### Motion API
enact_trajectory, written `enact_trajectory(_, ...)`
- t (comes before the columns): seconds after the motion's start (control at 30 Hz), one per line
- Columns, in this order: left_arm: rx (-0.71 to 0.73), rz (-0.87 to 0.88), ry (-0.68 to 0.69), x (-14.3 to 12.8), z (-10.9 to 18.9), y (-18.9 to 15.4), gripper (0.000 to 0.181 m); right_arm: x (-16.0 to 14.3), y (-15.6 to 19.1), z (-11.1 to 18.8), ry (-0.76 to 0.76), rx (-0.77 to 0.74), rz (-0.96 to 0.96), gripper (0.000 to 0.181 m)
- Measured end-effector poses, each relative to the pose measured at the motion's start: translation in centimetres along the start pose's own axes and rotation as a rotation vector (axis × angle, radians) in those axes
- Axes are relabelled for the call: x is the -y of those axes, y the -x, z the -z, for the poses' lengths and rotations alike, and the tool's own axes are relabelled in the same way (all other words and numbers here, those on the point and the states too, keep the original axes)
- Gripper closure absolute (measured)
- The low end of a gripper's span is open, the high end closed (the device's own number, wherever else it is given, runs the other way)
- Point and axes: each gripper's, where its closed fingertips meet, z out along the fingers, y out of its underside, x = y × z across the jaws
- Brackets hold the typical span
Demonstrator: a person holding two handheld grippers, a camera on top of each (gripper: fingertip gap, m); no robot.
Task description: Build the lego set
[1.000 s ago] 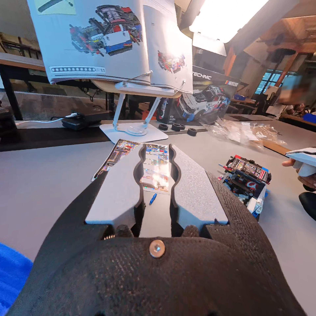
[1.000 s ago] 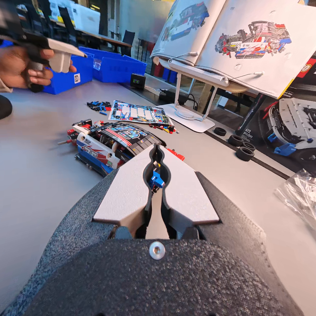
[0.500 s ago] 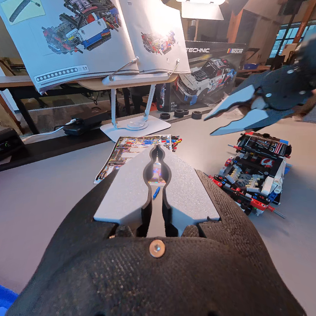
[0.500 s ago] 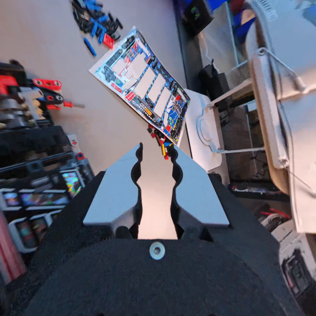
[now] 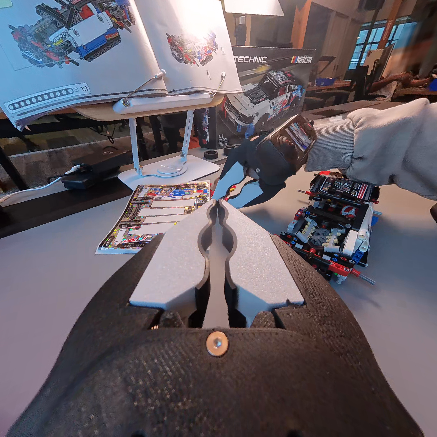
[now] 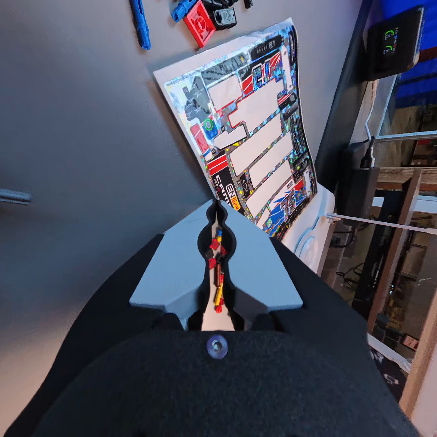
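Print marks the box [image 5: 272, 94], sticker sheet [image 6: 255, 146] and booklet [image 5: 71, 47].

one half-built car [image 5: 335, 227] sits on the surface [image 5: 47, 272]. one sticker sheet [image 5: 160, 212] lies flat beside it. one open manual [image 5: 99, 47] rests on one white stand [image 5: 165, 142]. one box [image 5: 267, 94] stands behind, with two black tyres [image 5: 211, 155] showing in front of it. two grippers are in view: the left gripper [image 5: 217, 203] and the right gripper [image 5: 233, 189]. one grey sleeve [image 5: 383, 144] shows. beyond the sheet lie one red square piece [image 6: 199, 28], one long blue pin [image 6: 140, 26] and one dark grey connector [image 6: 224, 17]; the small loose bits [image 6: 218, 267] under the right gripper are too bunched to count.
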Motion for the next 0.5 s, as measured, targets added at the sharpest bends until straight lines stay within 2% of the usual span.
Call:
enact_trajectory(0.1, 0.009, 0.017, -0.005, 0.1, 0.2, 0.2, 0.181, 0.8, -1.8, 1.6, -0.056, -0.092, -0.095, 0.181)
enact_trajectory(0.17, -0.005, 0.059, -0.014, 0.2, 0.2, 0.2, 0.171, 1.1, -3.8, 3.9, -0.090, -0.196, -0.146, 0.181)
enact_trajectory(0.37, -0.196, 0.265, -0.068, 1.0, -0.4, -2.5, 0.123, 0.7, -9.0, 13.5, -0.142, -0.586, -0.218, 0.181)
enact_trajectory(0.43, -0.248, 0.285, -0.090, 1.4, -0.5, -3.7, 0.116, -0.3, -9.7, 15.7, -0.089, -0.681, -0.187, 0.181)
enact_trajectory(0.5, -0.281, 0.245, -0.103, 1.8, -0.6, -4.9, 0.115, -0.5, -10.7, 19.2, -0.076, -0.858, -0.117, 0.181)
